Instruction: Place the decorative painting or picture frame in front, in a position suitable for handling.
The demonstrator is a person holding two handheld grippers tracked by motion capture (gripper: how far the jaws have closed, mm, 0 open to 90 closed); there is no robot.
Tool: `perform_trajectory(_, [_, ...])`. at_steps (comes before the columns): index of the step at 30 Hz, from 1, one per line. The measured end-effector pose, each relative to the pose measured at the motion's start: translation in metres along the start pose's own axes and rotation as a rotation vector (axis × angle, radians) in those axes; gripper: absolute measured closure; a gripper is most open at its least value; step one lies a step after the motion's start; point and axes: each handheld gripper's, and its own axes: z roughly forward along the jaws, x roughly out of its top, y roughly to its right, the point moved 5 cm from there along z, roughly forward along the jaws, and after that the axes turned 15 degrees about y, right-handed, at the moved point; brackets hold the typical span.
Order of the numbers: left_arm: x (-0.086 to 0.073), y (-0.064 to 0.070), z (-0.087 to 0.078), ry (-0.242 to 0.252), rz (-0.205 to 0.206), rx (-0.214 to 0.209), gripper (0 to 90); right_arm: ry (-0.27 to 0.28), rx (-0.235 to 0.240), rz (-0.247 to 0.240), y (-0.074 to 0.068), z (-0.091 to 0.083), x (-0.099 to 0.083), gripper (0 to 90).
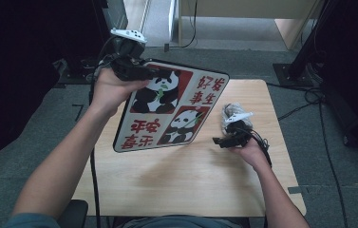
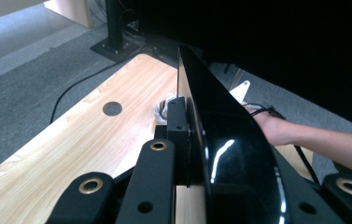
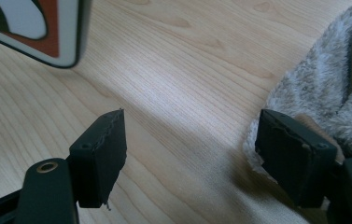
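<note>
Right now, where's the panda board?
High view: the panda board is held tilted over the table's left-center by the left gripper, left of the furry cloth.

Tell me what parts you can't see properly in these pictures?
- Panda board: in the left gripper view it shows edge-on, so its picture side is hidden.
- Fluffy grey thing: the right gripper view's edge cuts it off; in the high view the right gripper covers part, so what it is stays unclear.
- Left gripper fingertips: hidden behind the board's edge.
</note>
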Motion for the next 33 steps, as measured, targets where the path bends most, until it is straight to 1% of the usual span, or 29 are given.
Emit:
perform_trajectory(1, [-0.001,0.001,0.004,0.0,0.0,-0.005,81.5,0.002,0.003,-0.007,0.001,-0.001,0.0,25.0])
perform_trajectory(2, [-0.001,0.001,0.004,0.0,0.0,-0.005,81.4,0.002,0.003,-0.007,0.001,-0.001,0.0,25.0])
perform_trajectory(5, [-0.003,0.001,0.012,-0.004,-0.005,-0.006,81.4,0.0,0.001,-0.009,0.002,-0.001,0.0,25.0])
perform_trajectory(8, [-0.005,0.0,0.015,-0.007,-0.008,-0.008,81.4,-0.001,-0.001,-0.006,0.002,-0.001,0.0,25.0])
perform_trajectory(9, [-0.006,0.0,0.017,0.002,-0.016,-0.006,81.3,-0.003,0.0,-0.008,0.002,-0.001,0.0,25.0])
perform_trajectory(14, [-0.008,-0.002,0.016,0.01,-0.023,-0.01,81.3,-0.004,0.002,-0.006,0.002,-0.001,-0.001,25.0])
perform_trajectory(17, [-0.011,-0.005,0.012,0.021,-0.038,-0.002,81.3,-0.006,0.003,-0.004,0.002,-0.001,-0.001,25.0])
perform_trajectory(19, [-0.015,-0.007,0.007,0.025,-0.041,0.002,81.3,-0.004,0.006,-0.005,0.002,-0.001,-0.001,25.1])
perform_trajectory(20, [-0.015,-0.007,0.007,0.025,-0.041,0.002,81.3,-0.004,0.006,-0.005,0.002,-0.001,-0.001,25.1])
perform_trajectory(22, [-0.019,-0.01,0.001,0.028,-0.049,0.017,81.4,-0.004,0.004,-0.004,0.002,-0.002,-0.001,25.1])
perform_trajectory(23, [-0.023,-0.014,-0.005,0.031,-0.06,0.035,81.5,-0.001,-0.002,-0.003,0.002,-0.002,-0.001,25.1])
perform_trajectory(24, [-0.023,-0.014,-0.005,0.031,-0.06,0.035,81.5,-0.001,-0.002,-0.003,0.002,-0.002,-0.001,25.1])
perform_trajectory(26, [-0.028,-0.018,-0.011,0.048,-0.086,0.045,81.5,-0.002,-0.002,0.001,0.002,-0.003,-0.001,25.1])
perform_trajectory(27, [-0.03,-0.018,-0.013,0.05,-0.088,0.045,81.5,-0.003,-0.002,0.002,0.002,-0.003,-0.001,25.1])
perform_trajectory(31, [-0.04,-0.019,-0.022,0.05,-0.1,0.051,81.4,-0.003,-0.008,-0.005,0.003,-0.004,-0.001,25.1])
perform_trajectory(33, [-0.044,-0.018,-0.027,0.049,-0.103,0.059,81.5,-0.005,-0.007,0.0,0.003,-0.004,-0.001,25.2])
